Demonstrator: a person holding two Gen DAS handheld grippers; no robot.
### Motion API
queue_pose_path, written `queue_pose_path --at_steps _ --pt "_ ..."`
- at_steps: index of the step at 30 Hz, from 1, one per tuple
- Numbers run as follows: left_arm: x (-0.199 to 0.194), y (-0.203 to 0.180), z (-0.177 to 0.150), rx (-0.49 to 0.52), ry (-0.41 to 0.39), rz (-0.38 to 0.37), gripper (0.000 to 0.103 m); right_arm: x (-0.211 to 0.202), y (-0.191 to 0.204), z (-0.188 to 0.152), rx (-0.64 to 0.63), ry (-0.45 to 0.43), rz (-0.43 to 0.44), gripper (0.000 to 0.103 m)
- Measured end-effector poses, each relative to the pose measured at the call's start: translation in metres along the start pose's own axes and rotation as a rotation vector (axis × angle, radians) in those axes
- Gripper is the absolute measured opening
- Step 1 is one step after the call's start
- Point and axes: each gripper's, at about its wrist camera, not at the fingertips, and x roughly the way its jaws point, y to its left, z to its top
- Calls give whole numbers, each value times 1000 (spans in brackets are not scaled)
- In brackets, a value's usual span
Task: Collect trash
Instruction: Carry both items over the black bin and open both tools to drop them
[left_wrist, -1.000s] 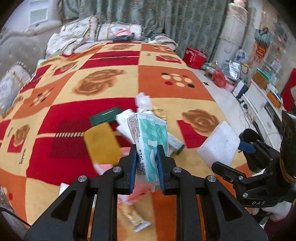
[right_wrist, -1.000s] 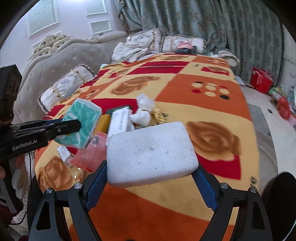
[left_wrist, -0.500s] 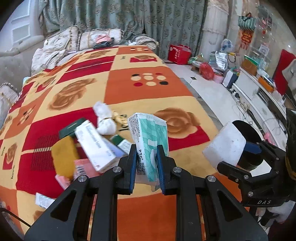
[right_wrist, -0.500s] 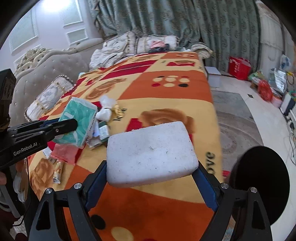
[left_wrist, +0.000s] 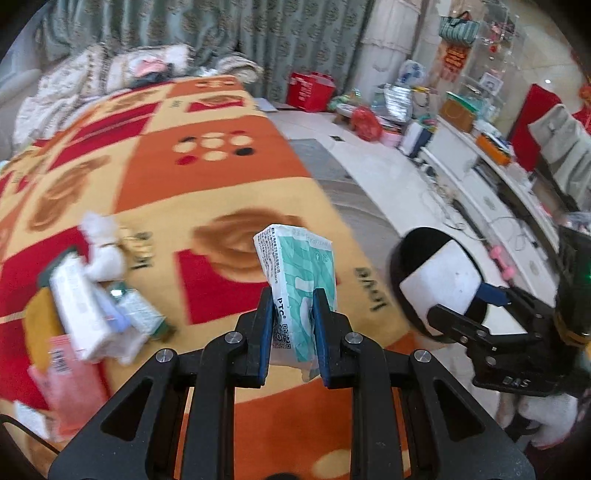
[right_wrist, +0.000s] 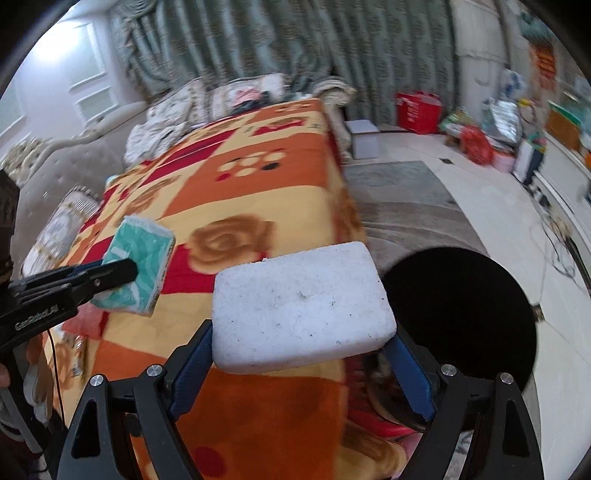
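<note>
- Left wrist view: the left gripper (left_wrist: 291, 325) has its jaws clamped on one teal tissue pack (left_wrist: 299, 280), held up in the air over the orange-and-red blanket (left_wrist: 207, 184). Off to the side the right gripper (left_wrist: 458, 306) is squeezing one white foam block (left_wrist: 439, 280), right in front of the one black bin (left_wrist: 424, 236), which sits on the floor past the bed edge.
- Same view, what's left: a blurry pile of trash (left_wrist: 92, 306) sits on the blanket, well apart from the bin. I count roughly six or seven bits: a white box, a wadded white tissue, a pink wrapper, a yellowish thing, a small green-capped bottle, plus a scrap or two. Too smeared for an exact count.
- Right wrist view: the foam block (right_wrist: 299, 310) is wedged between the blue pads, jaws spread wide around it, and the bin (right_wrist: 480, 314) is just beside it, dark mouth open. The tissue pack (right_wrist: 138, 273) hangs in the left gripper (right_wrist: 122, 275), farther from the bin.
- My read: two pieces are picked up and about to be dropped, nothing visibly in the bin yet, so most of the job is still ahead.
</note>
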Motion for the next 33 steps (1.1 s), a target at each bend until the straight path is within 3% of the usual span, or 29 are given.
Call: queue_pose_path --at_steps 8,15,18,19,20,25,33 --pt "43 -55 21 6 63 -152 18 -3 -79 -8 172 17 -125 87" --pt "77 -94 39 -3 106 -270 21 0 -125 -13 261 22 -170 89" --pt "89 -102 45 -15 122 -355 39 2 -140 -15 301 18 -145 93" --pt "93 -104 47 -30 124 -384 51 3 -142 -17 307 17 -139 96" --pt "94 -104 48 -42 121 -394 57 3 -145 -18 313 17 -132 100" --pt "95 -99 50 -59 124 -384 57 4 -149 -26 318 32 -125 102" --pt "78 -75 35 -32 91 -211 57 7 -127 -23 290 39 -111 102"
